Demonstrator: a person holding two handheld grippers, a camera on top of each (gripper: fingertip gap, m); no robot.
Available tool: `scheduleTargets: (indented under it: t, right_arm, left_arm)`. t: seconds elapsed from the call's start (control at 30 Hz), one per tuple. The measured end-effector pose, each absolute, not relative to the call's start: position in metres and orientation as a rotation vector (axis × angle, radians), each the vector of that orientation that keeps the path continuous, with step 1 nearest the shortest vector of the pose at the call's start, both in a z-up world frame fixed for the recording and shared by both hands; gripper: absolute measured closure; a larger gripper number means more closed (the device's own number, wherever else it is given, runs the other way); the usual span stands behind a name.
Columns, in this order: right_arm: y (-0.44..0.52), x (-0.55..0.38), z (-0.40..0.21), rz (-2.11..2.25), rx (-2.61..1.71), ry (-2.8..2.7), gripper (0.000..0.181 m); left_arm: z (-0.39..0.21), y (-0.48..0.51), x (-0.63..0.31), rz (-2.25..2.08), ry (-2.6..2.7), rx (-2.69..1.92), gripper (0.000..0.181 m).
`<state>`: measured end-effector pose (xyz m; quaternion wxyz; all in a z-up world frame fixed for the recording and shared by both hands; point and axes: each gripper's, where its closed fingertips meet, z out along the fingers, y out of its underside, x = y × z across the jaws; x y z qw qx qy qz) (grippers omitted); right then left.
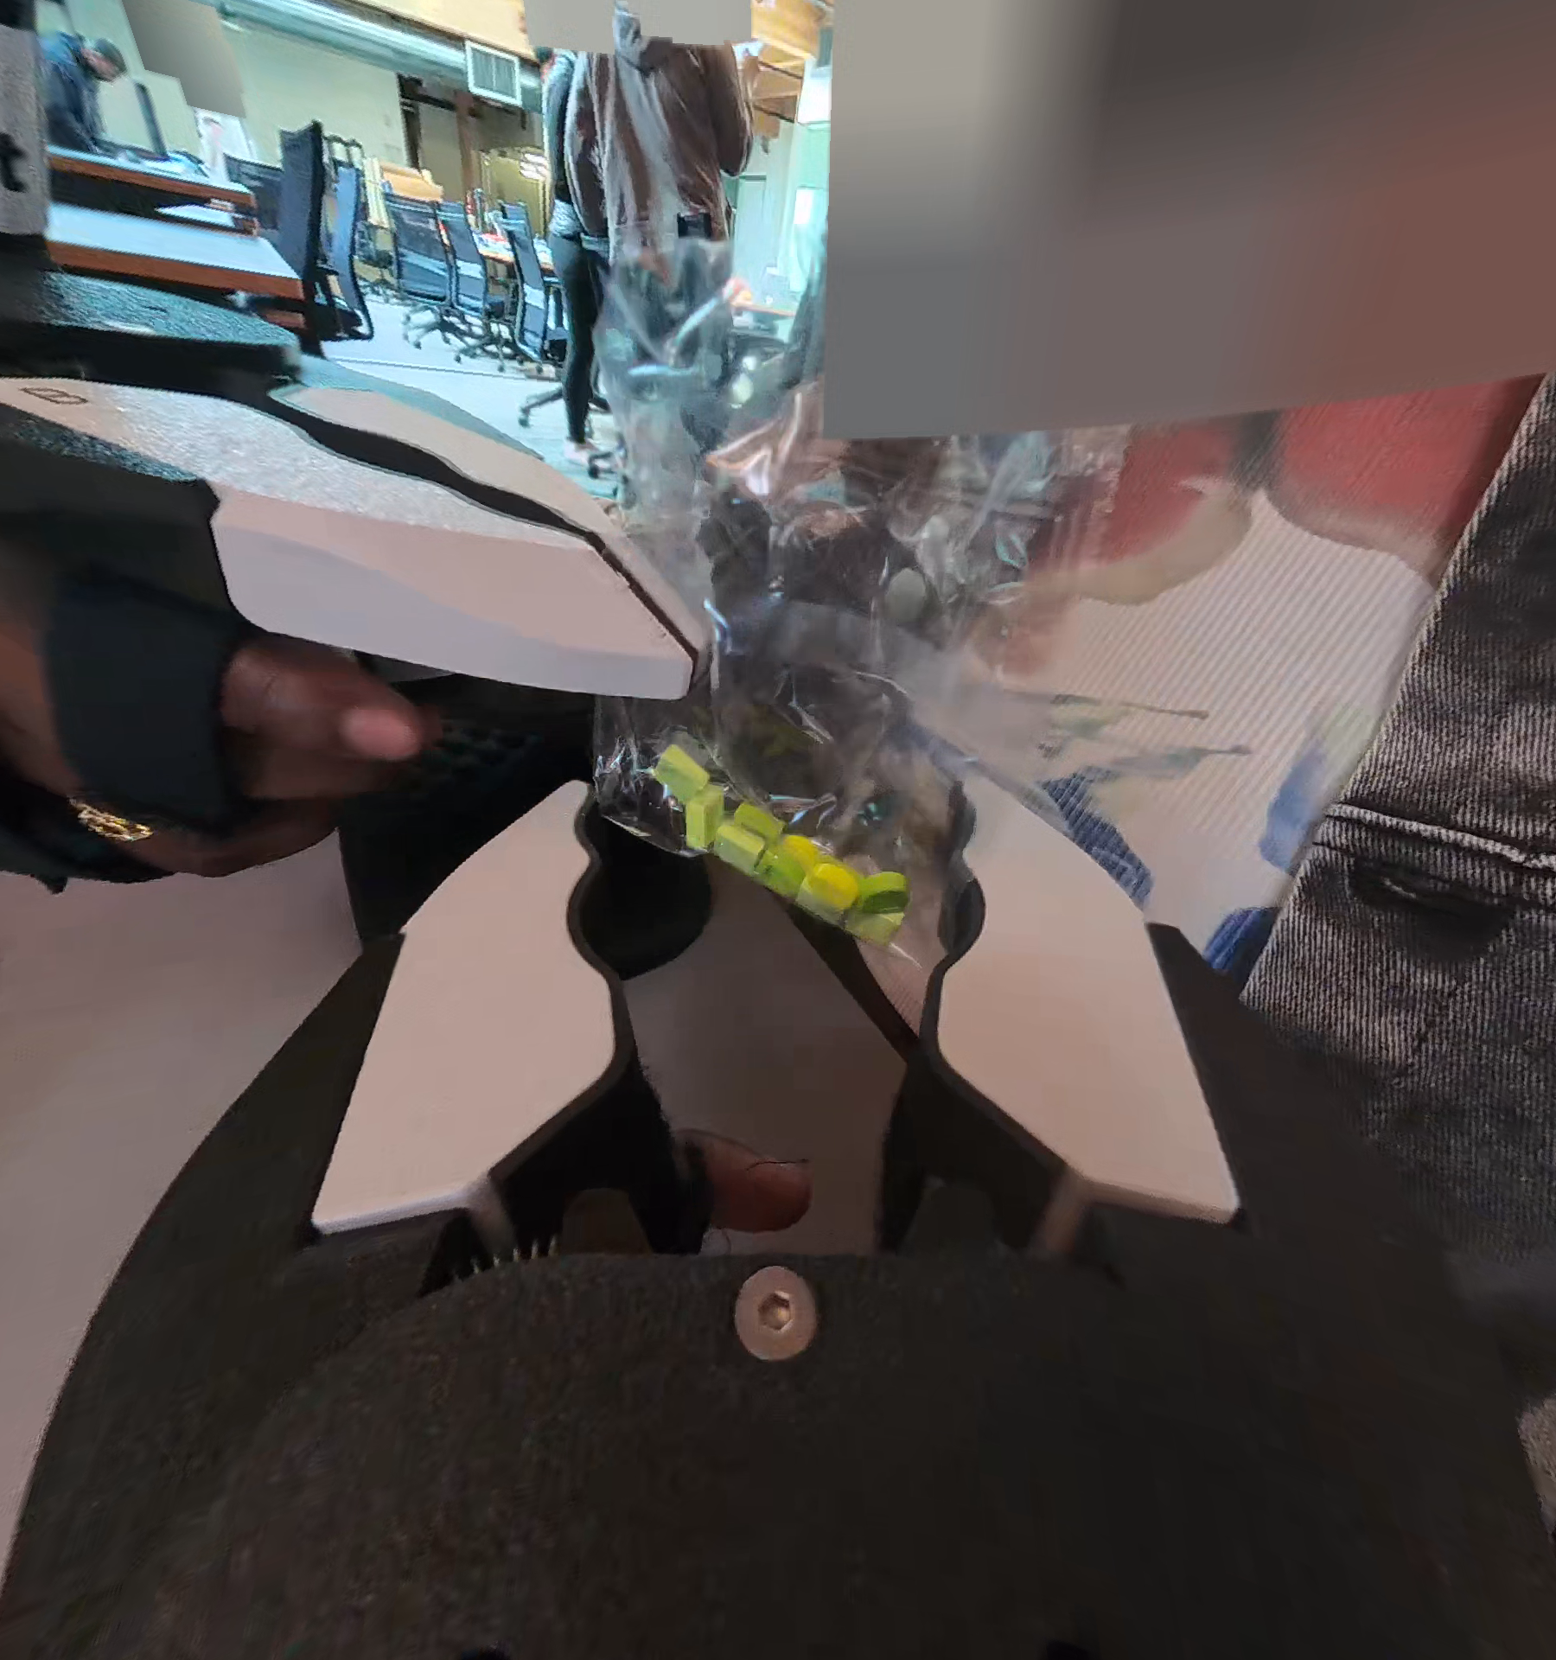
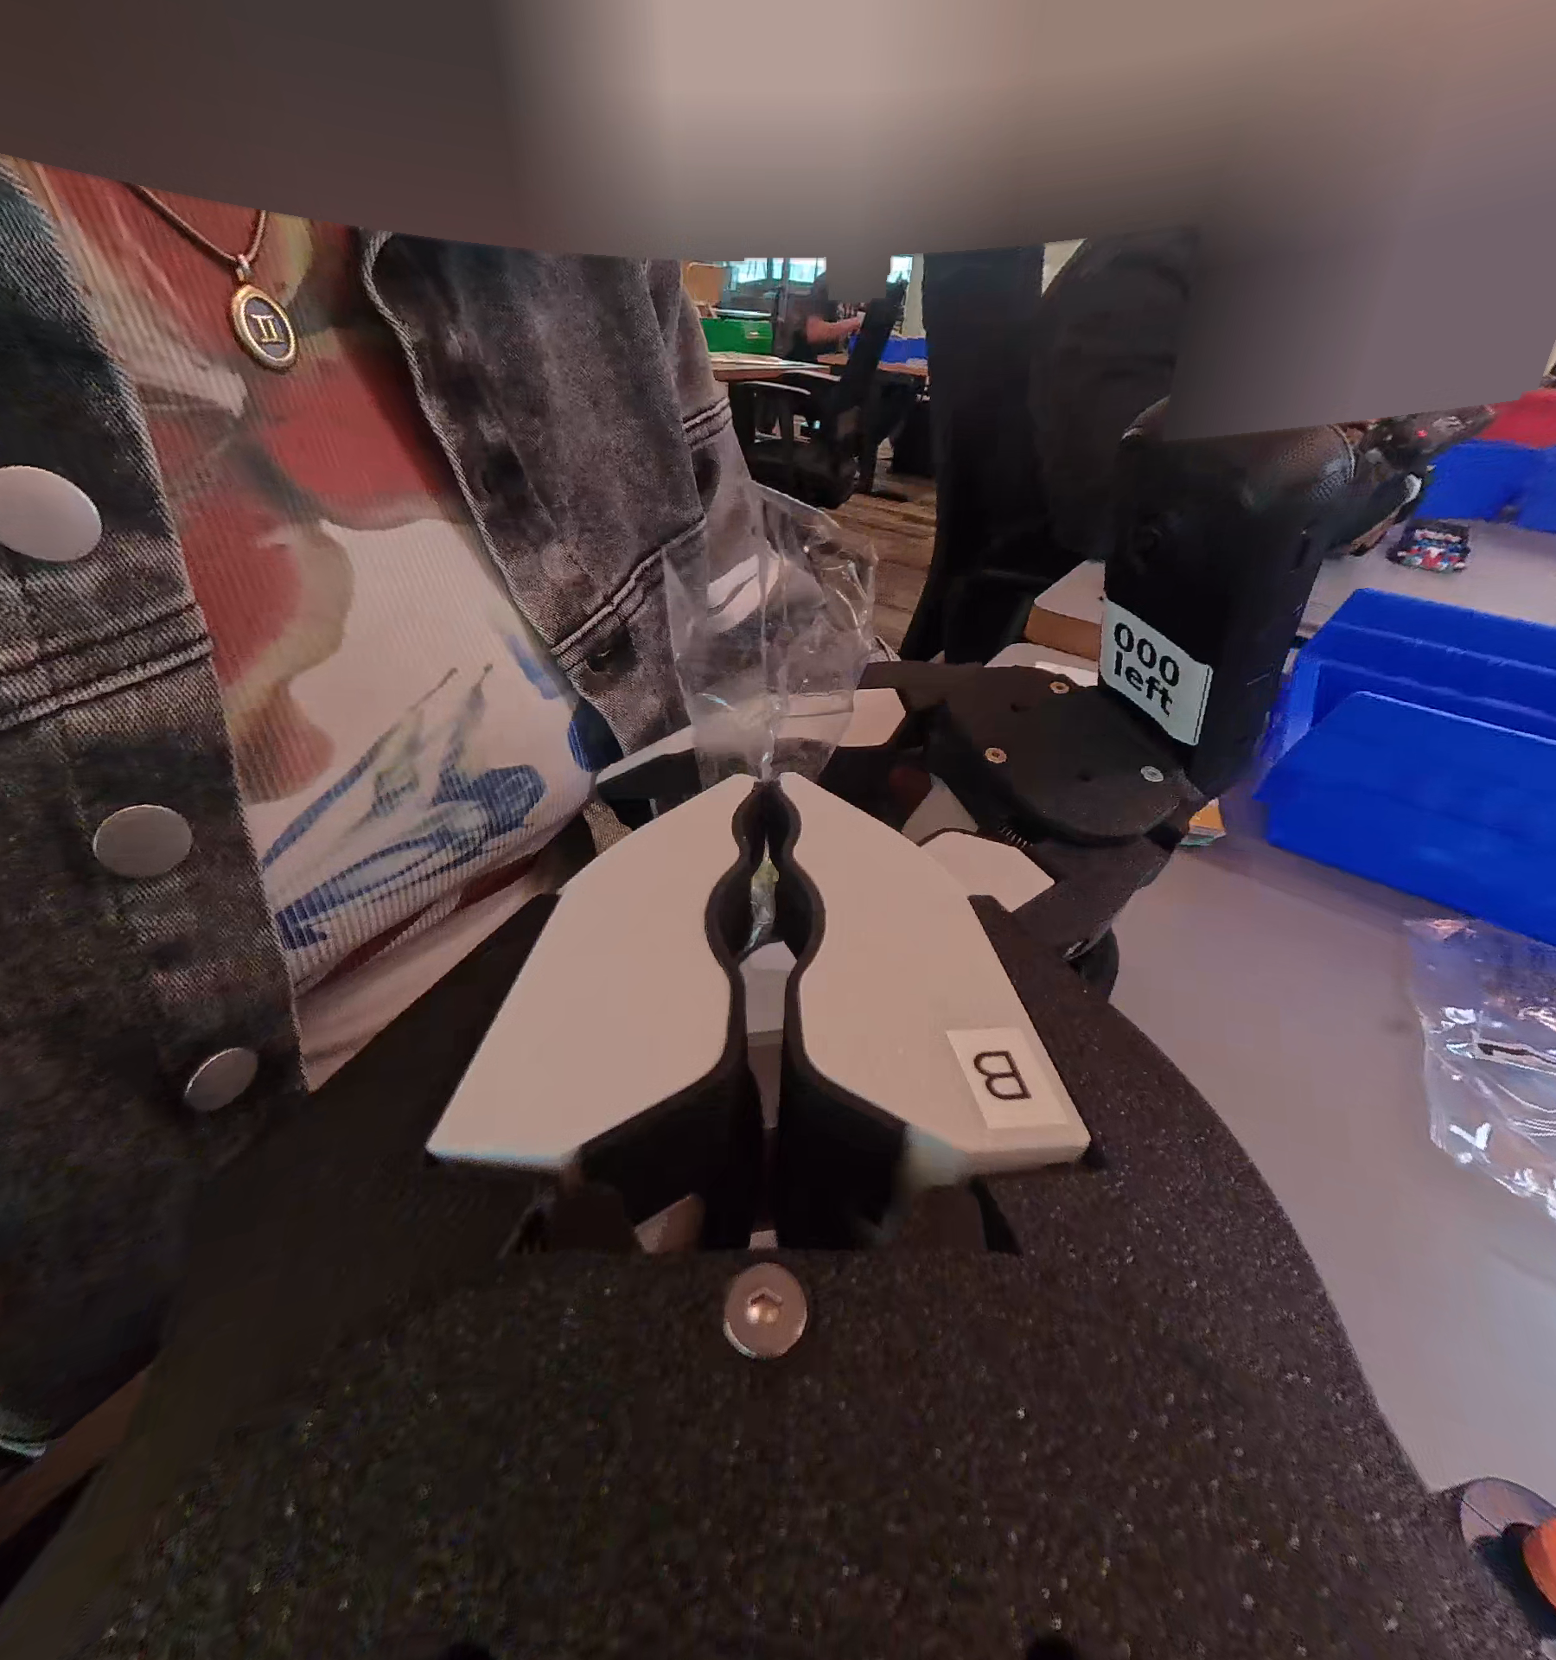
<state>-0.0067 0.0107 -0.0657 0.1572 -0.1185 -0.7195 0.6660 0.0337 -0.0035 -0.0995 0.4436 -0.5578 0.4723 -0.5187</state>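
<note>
A clear plastic bag (image 1: 801, 575) with several small yellow-green pieces (image 1: 783, 853) in its bottom hangs in the air. My right gripper (image 2: 765, 783) is shut on the bag's bunched upper part, and the bag's top (image 2: 756, 629) fans out beyond its tips. In the left wrist view the right gripper (image 1: 695, 642) comes in from the left. My left gripper (image 1: 774, 808) is open, with the bag's bottom and the pieces between its two fingers. I cannot tell whether its fingers touch the bag. Its black body (image 2: 1071, 763) shows behind the right gripper.
A person in a grey denim jacket (image 1: 1430, 808) stands close behind the bag. Blue bins (image 2: 1430, 763) and another crumpled clear bag (image 2: 1520, 1078) lie on the grey table (image 2: 1250, 1033) to the right. Office chairs (image 1: 451, 260) and a standing person (image 1: 649, 180) are far behind. Spacing between my two grippers at the tips: around 5 cm.
</note>
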Motion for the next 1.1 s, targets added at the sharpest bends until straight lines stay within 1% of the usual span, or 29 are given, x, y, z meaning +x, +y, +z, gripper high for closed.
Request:
scheduleTargets:
  t: [0.03,0.13,0.2,0.23,0.33,0.37,0.43,0.57,0.67,1.0,1.03,1.07,1.1]
  right_arm:
    - [0.011,-0.007,-0.067,1.901,-0.344,-2.059,0.181]
    - [0.012,-0.008,-0.07,1.869,-0.368,-2.073,0.181]
    - [0.013,-0.008,-0.072,1.841,-0.377,-2.083,0.181]
    - [0.013,-0.008,-0.073,1.827,-0.379,-2.078,0.181]
    - [0.011,-0.005,-0.074,1.821,-0.335,-2.093,0.181]
    - [0.009,-0.003,-0.074,1.829,-0.303,-2.102,0.181]
    - [0.006,-0.002,-0.074,1.847,-0.242,-2.12,0.181]
    - [0.004,-0.006,-0.081,1.806,-0.19,-2.219,0.181]
    - [0.002,-0.011,-0.085,1.762,-0.188,-2.273,0.181]
    - [0.008,-0.016,-0.09,1.661,-0.278,-2.248,0.179]
    - [0.009,-0.018,-0.092,1.647,-0.306,-2.244,0.173]
    - [0.012,-0.021,-0.094,1.628,-0.348,-2.234,0.162]
    - [0.015,-0.023,-0.095,1.615,-0.389,-2.221,0.157]
  left_arm:
    - [-0.1,-0.002,0.034,-1.281,1.152,-1.379,0.114]
    - [-0.102,0.0,0.031,-1.265,1.103,-1.367,0.135]
    - [-0.102,0.001,0.029,-1.241,1.067,-1.361,0.138]
    - [-0.102,0.002,0.028,-1.216,1.048,-1.362,0.135]
    - [-0.099,0.002,0.027,-1.205,1.017,-1.365,0.105]
    - [-0.099,-0.002,0.027,-1.251,1.028,-1.362,0.099]
    - [-0.097,-0.012,0.027,-1.391,1.058,-1.352,0.093]
    - [-0.097,-0.015,0.026,-1.5,1.101,-1.364,0.093]
    - [-0.097,-0.012,0.033,-1.468,1.132,-1.355,0.1]
    - [-0.095,-0.003,0.027,-1.399,1.023,-1.336,0.13]
    - [-0.094,-0.003,0.026,-1.392,1.019,-1.33,0.132]
    - [-0.094,-0.002,0.025,-1.379,1.004,-1.33,0.133]
    - [-0.094,0.0,0.024,-1.362,0.981,-1.338,0.134]
